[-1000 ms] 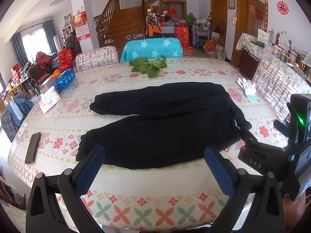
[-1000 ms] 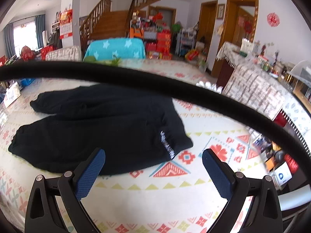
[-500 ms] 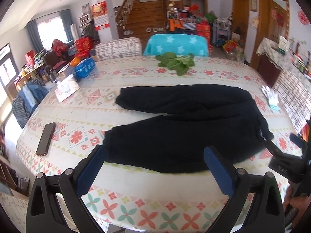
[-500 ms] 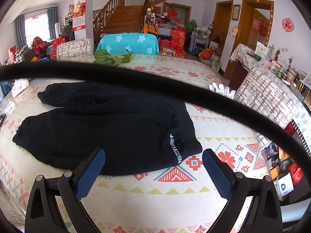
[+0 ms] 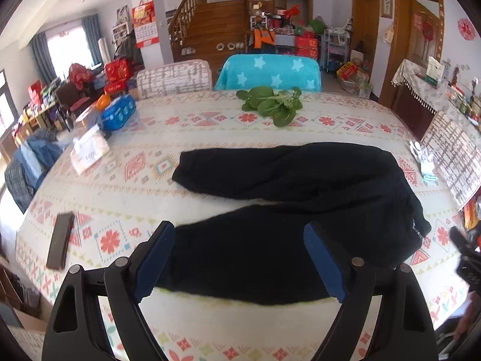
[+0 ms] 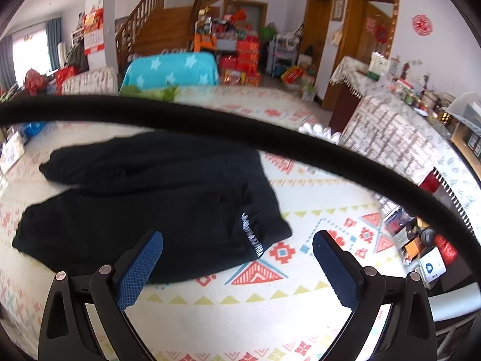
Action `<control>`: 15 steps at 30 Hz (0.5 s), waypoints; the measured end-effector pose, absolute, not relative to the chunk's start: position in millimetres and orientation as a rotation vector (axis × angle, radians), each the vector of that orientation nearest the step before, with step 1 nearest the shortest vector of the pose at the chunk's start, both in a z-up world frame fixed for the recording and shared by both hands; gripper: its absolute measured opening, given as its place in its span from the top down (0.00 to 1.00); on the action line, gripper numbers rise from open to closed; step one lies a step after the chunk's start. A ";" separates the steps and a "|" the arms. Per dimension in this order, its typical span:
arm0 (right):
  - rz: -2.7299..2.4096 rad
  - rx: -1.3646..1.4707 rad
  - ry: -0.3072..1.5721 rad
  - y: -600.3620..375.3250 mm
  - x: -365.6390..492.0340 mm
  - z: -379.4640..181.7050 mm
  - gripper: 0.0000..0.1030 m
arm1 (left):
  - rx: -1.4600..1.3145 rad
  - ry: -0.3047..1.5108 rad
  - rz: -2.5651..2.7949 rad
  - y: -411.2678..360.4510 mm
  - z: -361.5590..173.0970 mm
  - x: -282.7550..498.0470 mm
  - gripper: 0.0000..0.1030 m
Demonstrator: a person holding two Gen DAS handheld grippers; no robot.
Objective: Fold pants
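Black pants (image 5: 300, 210) lie flat on the patterned tablecloth (image 5: 126, 186), legs spread apart to the left, waistband with white lettering to the right. My left gripper (image 5: 239, 260) is open, hovering over the near leg's cuff end. In the right wrist view the pants (image 6: 144, 204) lie ahead and left. My right gripper (image 6: 237, 266) is open and empty, above the table by the waistband's near corner (image 6: 255, 240). A black cable (image 6: 270, 138) crosses that view.
A dark phone (image 5: 60, 245) lies near the table's left edge. Green leaves (image 5: 270, 105) sit at the far side, white gloves (image 5: 424, 159) at the right edge, a tissue pack (image 5: 90, 150) and blue bag (image 5: 118, 111) far left. Chairs surround the table.
My left gripper has moved left and closer to the near leg's cuff end. My right gripper has shifted nearer to the waistband corner. Both stay open; the pants have not moved.
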State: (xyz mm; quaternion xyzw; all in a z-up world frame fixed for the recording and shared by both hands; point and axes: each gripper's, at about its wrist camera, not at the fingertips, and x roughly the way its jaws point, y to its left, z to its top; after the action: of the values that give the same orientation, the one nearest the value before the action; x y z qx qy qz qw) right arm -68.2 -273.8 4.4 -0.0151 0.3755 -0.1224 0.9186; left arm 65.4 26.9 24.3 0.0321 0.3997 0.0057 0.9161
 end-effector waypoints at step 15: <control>-0.348 -0.038 0.746 -279.7 -83.9 35.9 0.01 | 0.068 0.810 -0.035 -1.1 30.4 109.7 0.15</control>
State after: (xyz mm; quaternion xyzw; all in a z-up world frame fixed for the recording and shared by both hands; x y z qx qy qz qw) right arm -83.9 -279.7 35.9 -0.0187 0.3625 -0.1690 0.9164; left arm 109.7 -1.1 30.4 0.0332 0.3939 -0.0168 0.9184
